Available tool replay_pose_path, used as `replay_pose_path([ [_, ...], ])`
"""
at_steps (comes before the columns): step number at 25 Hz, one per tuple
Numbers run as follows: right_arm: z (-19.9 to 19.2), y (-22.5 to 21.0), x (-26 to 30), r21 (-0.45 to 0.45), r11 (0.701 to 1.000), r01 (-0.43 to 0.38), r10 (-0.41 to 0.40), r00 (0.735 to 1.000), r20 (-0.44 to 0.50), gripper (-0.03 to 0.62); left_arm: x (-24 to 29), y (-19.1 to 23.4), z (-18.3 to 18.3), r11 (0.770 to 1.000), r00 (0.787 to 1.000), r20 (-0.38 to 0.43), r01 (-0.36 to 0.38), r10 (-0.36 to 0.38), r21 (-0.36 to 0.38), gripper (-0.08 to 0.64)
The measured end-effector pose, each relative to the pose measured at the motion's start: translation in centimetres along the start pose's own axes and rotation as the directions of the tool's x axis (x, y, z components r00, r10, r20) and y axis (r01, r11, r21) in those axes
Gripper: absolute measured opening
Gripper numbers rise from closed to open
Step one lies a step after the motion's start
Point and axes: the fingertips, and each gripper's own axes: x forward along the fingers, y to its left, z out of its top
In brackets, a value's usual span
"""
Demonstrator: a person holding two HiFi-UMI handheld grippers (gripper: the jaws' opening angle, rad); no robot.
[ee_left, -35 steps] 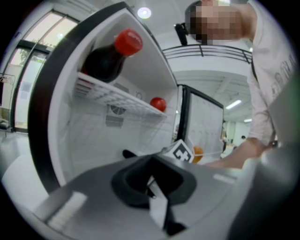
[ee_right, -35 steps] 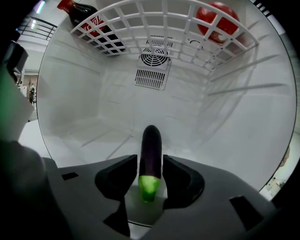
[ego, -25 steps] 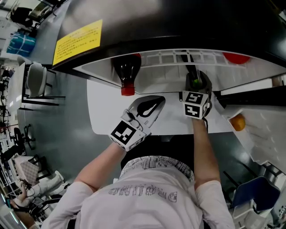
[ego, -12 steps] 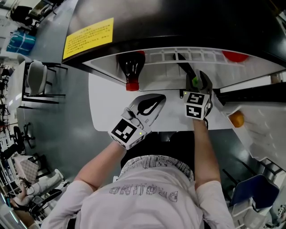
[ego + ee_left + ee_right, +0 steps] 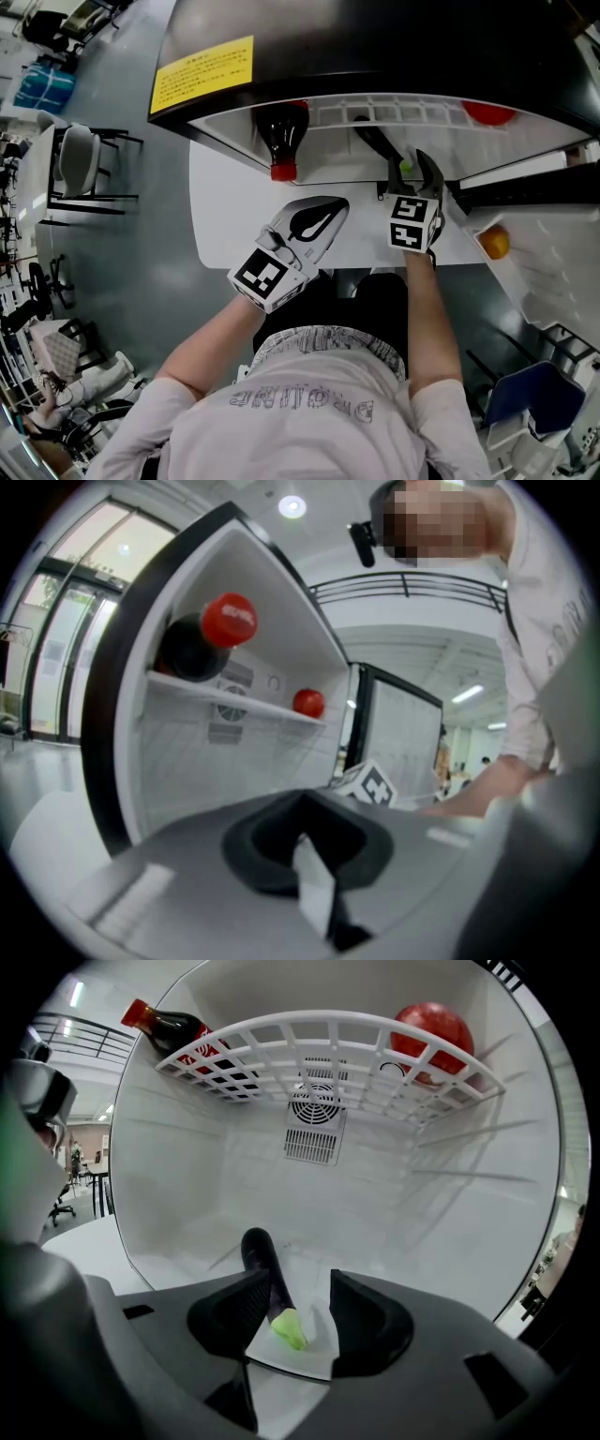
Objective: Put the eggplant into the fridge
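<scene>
The eggplant (image 5: 261, 1260) lies on the fridge (image 5: 375, 47) floor, low in the middle of the right gripper view. Its green stem end points towards the camera. Part of its dark body is hidden behind the jaw at the picture's left, so whether it touches that jaw cannot be told. The right gripper (image 5: 300, 1288) has its jaws well apart and clamps nothing; the eggplant sits in the gap, close to one side.

In the head view the eggplant (image 5: 378, 142) is a thin dark streak slanting to the upper left from the right gripper (image 5: 412, 169), with its stem end partly covered by the jaws. The left gripper (image 5: 333, 208) hangs outside the fridge, at mid-frame. In its own view the left gripper (image 5: 302, 803) has its jaws meeting at the tips, with nothing between them. Of the other gripper, that view shows only the marker cube (image 5: 370, 782).

A red-capped bottle (image 5: 192, 1040) lies on the wire shelf (image 5: 328, 1044) at upper left. A red ball (image 5: 431, 1030) at upper right is half masked by the bars.

A second ago the eggplant stood steeper and shorter between the right jaws; more of it now shows. The yellow label (image 5: 202, 73) and the bottle have slid rightwards in the frame. The left gripper has hardly moved.
</scene>
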Motion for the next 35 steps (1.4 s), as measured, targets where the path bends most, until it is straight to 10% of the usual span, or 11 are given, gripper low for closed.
replay_pose_path([
  [35, 9.5, 0.4, -15.3, 0.039, 0.995, -0.097, 0.09, 0.984, 0.151, 0.112, -3.7, -3.0, 8.9, 1.0, 0.998, 0.062, -0.003, 0.002, 0.024, 0.008],
])
